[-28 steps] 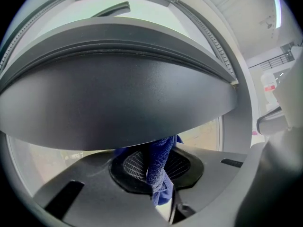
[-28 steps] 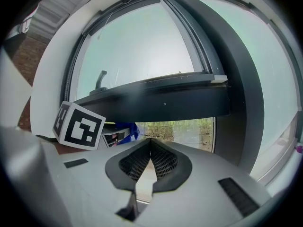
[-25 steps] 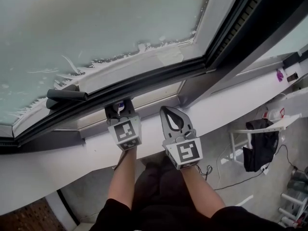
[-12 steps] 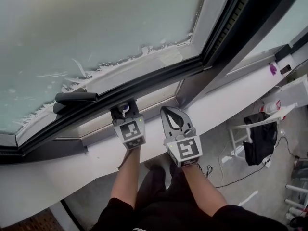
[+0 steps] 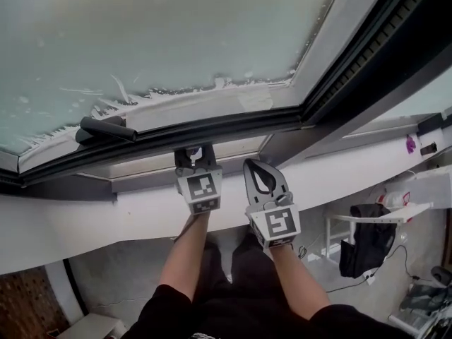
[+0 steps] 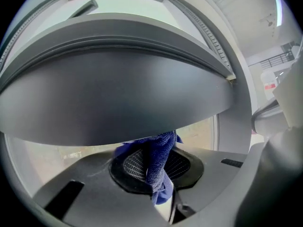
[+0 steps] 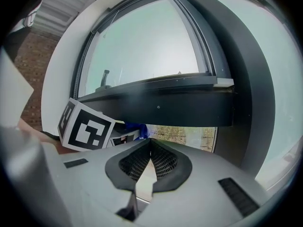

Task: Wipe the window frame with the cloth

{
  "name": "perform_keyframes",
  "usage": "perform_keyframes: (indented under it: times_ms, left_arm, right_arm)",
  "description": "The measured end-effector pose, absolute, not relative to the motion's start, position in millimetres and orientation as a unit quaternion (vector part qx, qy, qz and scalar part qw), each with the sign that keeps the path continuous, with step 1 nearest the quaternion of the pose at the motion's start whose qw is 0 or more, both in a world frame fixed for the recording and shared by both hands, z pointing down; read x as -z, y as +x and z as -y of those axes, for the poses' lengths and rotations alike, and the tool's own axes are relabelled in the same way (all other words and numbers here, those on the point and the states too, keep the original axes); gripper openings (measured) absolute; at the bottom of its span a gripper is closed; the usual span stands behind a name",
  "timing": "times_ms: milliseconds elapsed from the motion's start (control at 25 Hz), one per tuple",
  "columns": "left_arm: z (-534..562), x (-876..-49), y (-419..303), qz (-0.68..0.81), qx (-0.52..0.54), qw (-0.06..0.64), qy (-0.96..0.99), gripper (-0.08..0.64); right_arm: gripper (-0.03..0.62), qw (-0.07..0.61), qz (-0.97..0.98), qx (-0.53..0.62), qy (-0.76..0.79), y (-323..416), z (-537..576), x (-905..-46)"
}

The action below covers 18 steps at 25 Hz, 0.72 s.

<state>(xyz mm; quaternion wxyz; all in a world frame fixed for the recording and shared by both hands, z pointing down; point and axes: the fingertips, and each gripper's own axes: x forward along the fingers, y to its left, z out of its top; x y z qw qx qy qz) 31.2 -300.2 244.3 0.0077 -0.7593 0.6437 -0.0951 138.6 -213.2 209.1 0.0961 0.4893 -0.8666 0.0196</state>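
Plainly we are mid-wipe, and we judge that from how the tools sit rather than from any visible stroke. Farthest left in the head view, a dark handle (image 5: pixel 106 129) lies on the sash under the frosted pane (image 5: pixel 176 34). It is no part of the job beyond being something to steer round.

Next comes the left gripper (image 5: pixel 195 157), reaching over the white sill (image 5: pixel 106 214) with its tips up under the dark window frame (image 5: pixel 212 127). Its own view shows the jaws clamped on a fold of blue cloth (image 6: pixel 159 151). The top of that fold rises to the underside of the frame's dark rail and seems to touch it.

Just beside it on the right, the right gripper (image 5: pixel 258 176) hangs lower over the sill with its jaws pressed together on nothing (an idle partner, as far as we can judge).

For the next move, we would keep the cloth pushed against the rail and draw it along the rail's length. The grip must stay firm so the fold does not slip out.

Several things stay hard to read:
- The head view hides the cloth almost wholly behind the left gripper's marker cube (image 5: pixel 198 187).
- Only a scrap of blue shows in the right gripper view.
- We cannot tell how much cloth hangs free, or how hard it bears on the frame.
- Dirt or streaks on the rail cannot be made out either.
- The frame's far ends run out of every picture.
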Motion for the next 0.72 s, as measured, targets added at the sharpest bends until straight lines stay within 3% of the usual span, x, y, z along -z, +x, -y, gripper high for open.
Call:
perform_keyframes:
  times_ms: [720]
  left_arm:
    - [311,-276,77,-0.670,0.092,0.016,-0.737,0.055]
  right_arm:
    - [0.006,0.077,0.897,0.005,0.435,187,216,-208]
